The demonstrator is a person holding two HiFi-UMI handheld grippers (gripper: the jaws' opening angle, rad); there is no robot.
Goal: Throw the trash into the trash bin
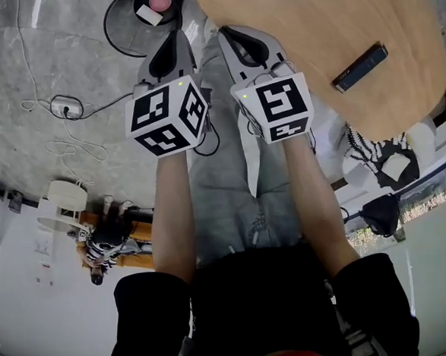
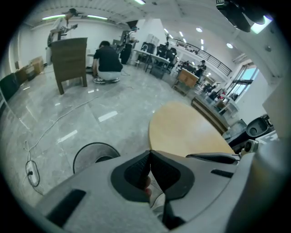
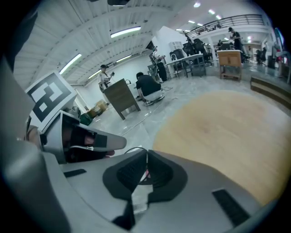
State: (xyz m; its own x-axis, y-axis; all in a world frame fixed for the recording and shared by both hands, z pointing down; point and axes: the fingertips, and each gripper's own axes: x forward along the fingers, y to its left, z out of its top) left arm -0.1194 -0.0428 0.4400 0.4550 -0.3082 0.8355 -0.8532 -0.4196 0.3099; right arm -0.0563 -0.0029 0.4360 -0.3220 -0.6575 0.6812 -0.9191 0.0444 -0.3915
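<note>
Head view looks steeply down on a black trash bin (image 1: 139, 0) standing on the grey floor (image 1: 46, 41), and the trash already lies inside it: a pink lump (image 1: 159, 0) with a white scrap (image 1: 149, 14) touching it; the left gripper (image 1: 173, 37) hangs just short of the bin on the person's side, tips towards its rim; the right gripper (image 1: 227, 35) is held alongside, a little further from the bin and off to its right; left gripper view shows that gripper's two dark jaws pressed together at the tips with nothing caught between them, the bin ahead and to the left on the floor; right gripper view shows the other pair likewise pinched fully together, gripping nothing; a round wooden table (image 1: 327, 29) stands close by to the right of the bin and carries a dark flat bar (image 1: 360, 67); a power strip (image 1: 66, 108) lies on the floor to the left of the bin.
</note>
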